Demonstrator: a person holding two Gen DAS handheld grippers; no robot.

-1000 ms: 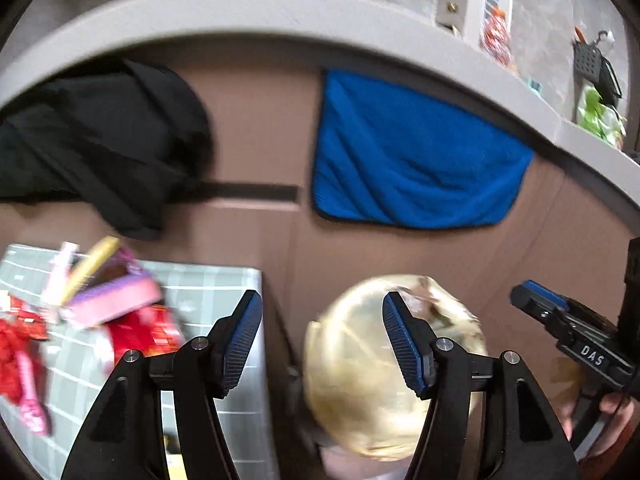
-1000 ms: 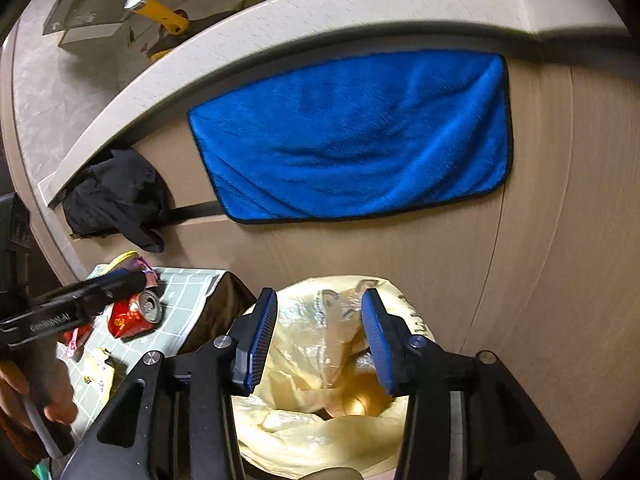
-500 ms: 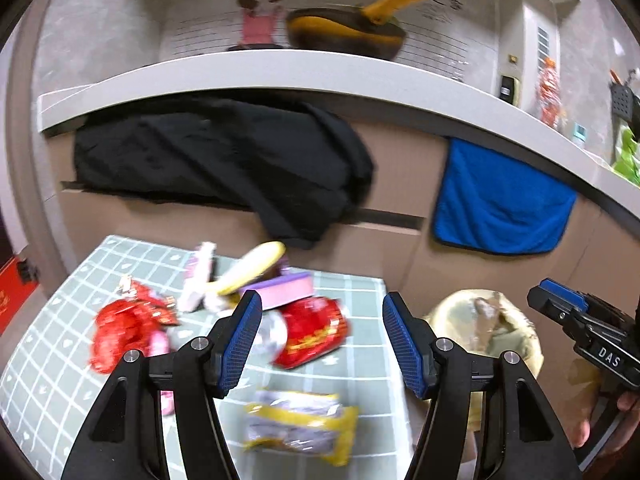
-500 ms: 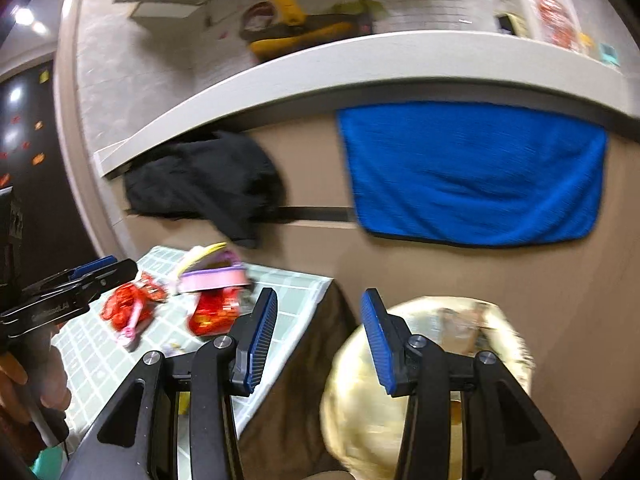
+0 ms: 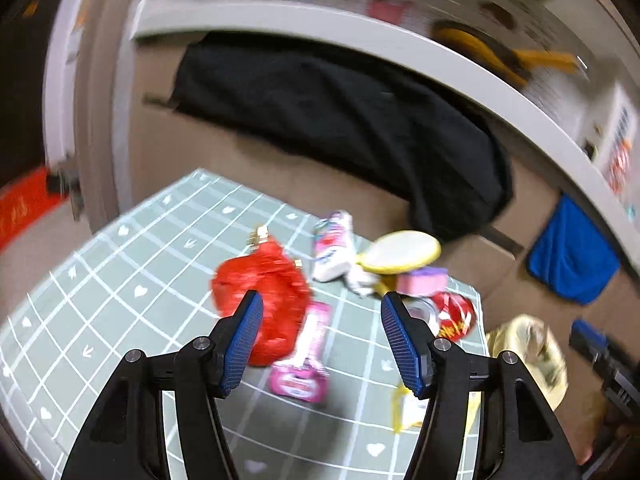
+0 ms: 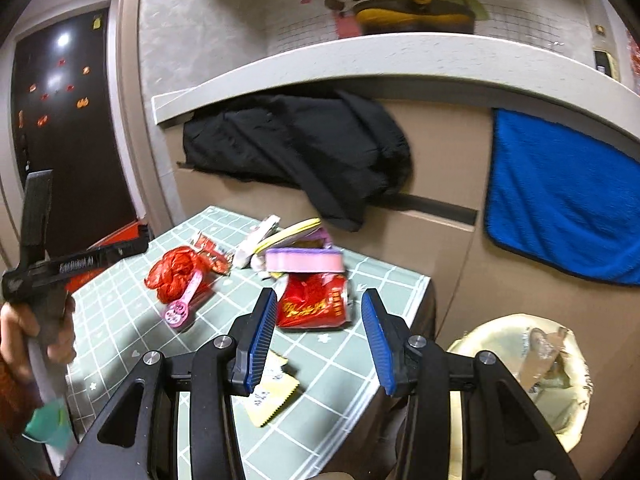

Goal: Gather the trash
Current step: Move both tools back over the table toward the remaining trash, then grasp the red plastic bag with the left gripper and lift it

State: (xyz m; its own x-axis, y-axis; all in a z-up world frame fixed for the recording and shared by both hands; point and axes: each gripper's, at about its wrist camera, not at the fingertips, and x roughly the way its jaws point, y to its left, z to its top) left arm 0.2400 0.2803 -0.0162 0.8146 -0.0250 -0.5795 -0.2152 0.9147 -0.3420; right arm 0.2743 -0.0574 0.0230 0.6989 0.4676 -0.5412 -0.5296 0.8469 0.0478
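Both the left gripper (image 5: 320, 340) and the right gripper (image 6: 318, 330) hang open and empty above the litter on the checked tablecloth (image 6: 352, 376), so a hasty grab at the crushed red can (image 6: 314, 304) risks nudging it off the edge, short of the lined bin (image 6: 560, 380) beside the table.

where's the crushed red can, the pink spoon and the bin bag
crushed red can (image 6: 314, 306), right wrist view, on its printed side
pink spoon (image 6: 182, 306), right wrist view, near the round end
bin bag (image 6: 500, 330), right wrist view, on its yellow rim
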